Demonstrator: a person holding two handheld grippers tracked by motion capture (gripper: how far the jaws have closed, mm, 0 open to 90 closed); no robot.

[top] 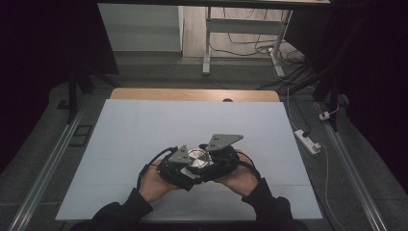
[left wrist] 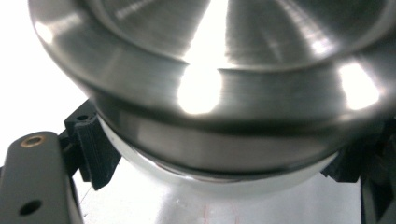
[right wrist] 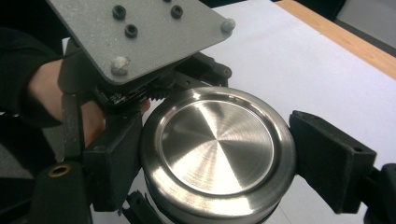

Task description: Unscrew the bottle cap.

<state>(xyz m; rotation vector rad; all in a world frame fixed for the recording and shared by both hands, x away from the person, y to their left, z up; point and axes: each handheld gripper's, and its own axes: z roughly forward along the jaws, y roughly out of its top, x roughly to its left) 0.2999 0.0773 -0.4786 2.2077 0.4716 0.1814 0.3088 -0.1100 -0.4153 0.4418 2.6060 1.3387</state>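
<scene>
A round brushed-steel tin (top: 197,158) with a flat lid (right wrist: 215,145) is held just over the white tabletop (top: 144,120), near its front middle. My left gripper (top: 191,164) comes in from the left, and in the left gripper view its black pads (left wrist: 91,142) clamp the tin's body (left wrist: 224,140) below the lid rim. My right gripper (right wrist: 217,156) reaches in from the right; its pads (right wrist: 327,156) press on opposite sides of the lid's rim. The left gripper's grey plate (right wrist: 140,32) sits close above the lid's far edge. Both hands (top: 156,183) rest low on the table.
The white surface has a wooden strip (top: 192,94) along its far edge. On the floor beyond the right edge lie a power strip (top: 308,140) and cables. A metal desk frame (top: 208,43) stands farther back, and rails (top: 43,173) run along both sides.
</scene>
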